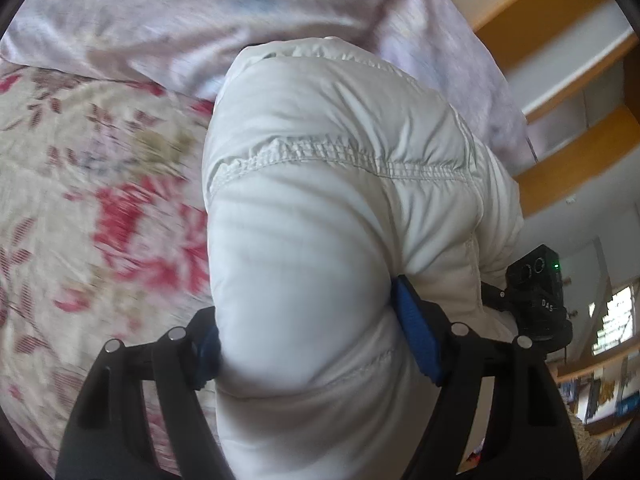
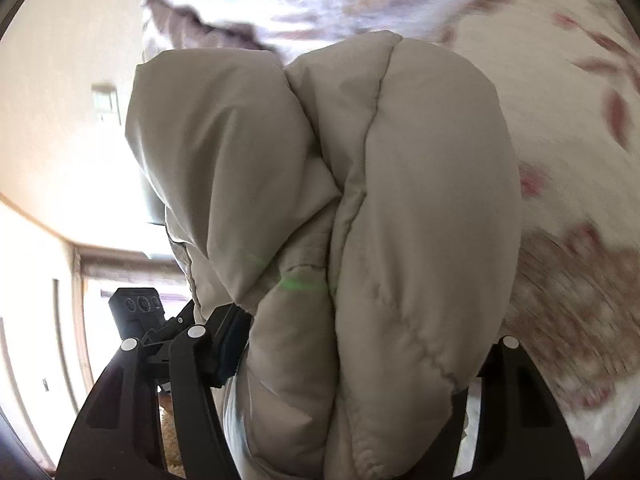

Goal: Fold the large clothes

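A white quilted puffer jacket (image 1: 328, 184) fills the middle of the left wrist view. My left gripper (image 1: 316, 348) is shut on a thick fold of it, blue pads (image 1: 418, 340) pressing both sides, and holds it above the bed. In the right wrist view the same jacket (image 2: 400, 184) looks beige and bunched. My right gripper (image 2: 352, 356) is shut on another padded fold; its right finger is mostly hidden by fabric. The other gripper's black camera unit shows beside the jacket in the left wrist view (image 1: 538, 292) and in the right wrist view (image 2: 138, 312).
A floral bedspread (image 1: 100, 208) with red flowers lies under the jacket and also shows in the right wrist view (image 2: 580, 160). A pale lilac pillow (image 1: 192, 20) lies at the bed's head. Wooden shelving (image 1: 568, 80) stands to the right, a pale wall (image 2: 60, 120) to the left.
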{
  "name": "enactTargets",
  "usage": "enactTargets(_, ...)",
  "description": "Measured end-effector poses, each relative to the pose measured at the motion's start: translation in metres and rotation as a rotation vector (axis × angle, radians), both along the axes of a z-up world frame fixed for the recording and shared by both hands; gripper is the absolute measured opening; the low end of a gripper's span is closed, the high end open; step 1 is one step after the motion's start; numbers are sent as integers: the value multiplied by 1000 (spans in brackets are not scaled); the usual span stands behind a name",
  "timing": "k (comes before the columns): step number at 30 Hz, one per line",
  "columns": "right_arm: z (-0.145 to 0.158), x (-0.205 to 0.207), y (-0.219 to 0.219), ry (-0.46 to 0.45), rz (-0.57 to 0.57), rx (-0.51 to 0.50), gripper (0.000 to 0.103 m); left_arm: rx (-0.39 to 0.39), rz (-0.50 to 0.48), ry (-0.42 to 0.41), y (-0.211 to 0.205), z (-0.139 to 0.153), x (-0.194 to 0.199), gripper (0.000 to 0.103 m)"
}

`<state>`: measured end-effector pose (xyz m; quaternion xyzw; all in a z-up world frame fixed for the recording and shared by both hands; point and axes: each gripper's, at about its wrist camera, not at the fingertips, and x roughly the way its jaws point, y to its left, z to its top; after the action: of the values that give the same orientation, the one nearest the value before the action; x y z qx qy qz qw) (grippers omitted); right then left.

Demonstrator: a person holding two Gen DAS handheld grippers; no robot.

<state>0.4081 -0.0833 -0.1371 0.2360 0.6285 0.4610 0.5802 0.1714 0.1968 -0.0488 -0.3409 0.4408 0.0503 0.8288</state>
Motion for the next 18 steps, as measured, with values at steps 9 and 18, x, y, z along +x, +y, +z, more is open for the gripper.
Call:
enactTargets(9,4,-3,60,-41,28,-68,62,111,42,29,44,1,4,75)
enactTargets(18,2,-21,77,-119,-51,-243,76,247,26,90,38,-16,15,78)
